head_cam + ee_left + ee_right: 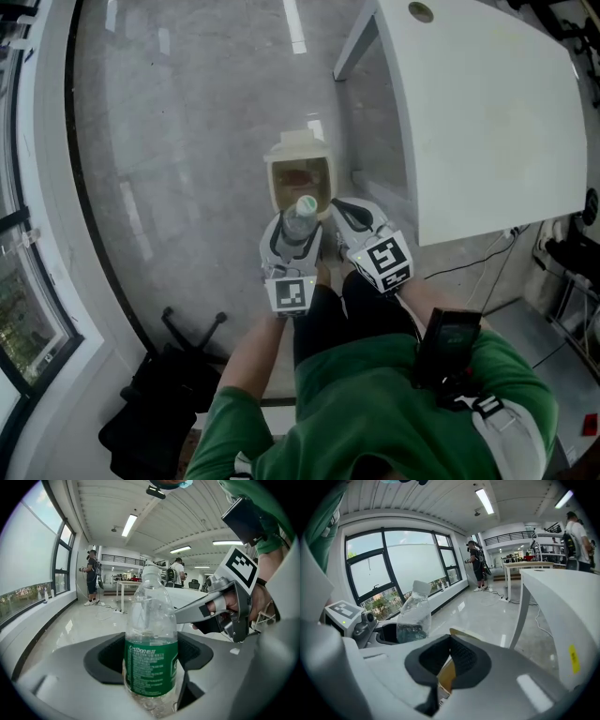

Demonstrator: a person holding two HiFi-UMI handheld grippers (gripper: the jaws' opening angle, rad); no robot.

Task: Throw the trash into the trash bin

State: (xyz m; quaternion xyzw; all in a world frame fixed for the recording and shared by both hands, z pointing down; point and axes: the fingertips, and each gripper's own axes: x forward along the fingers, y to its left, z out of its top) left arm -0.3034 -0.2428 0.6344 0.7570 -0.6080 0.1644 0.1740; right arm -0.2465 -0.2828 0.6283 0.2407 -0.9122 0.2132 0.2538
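Carrying step: plastic water bottle (151, 639) is in the grip and lined up w/ the trash bin (298, 147). Not released yet, so I judge this as the approach right before the drop.
Next move: needs the bottle brought fully over the bin's open mouth, then the jaws spread so it falls in. In the head view the cap overlaps the mouth's near edge, so prob. a bit more reach fwd is needed.
Left gripper (298, 234): jaws stand wide, dark pads pressed on both sides of the bottle at its green label. Bottle is upright, white cap on, clear body looks nearly empty.
Right gripper (450, 648): jaws drawn nearly together, only a narrow slit left. Tan and cream shows thru the slit, most likely the bin beyond. Nothing seen pinched.
Bin: beige, on the grey floor just beside the white table (487, 122), top open, something reddish-brown inside.
Grippers vs bin: both side by side at the bin's near edge, right one by its near right corner. Touching or not, can't tell.
Risk: releasing too early could bounce the bottle off the near rim onto the floor.
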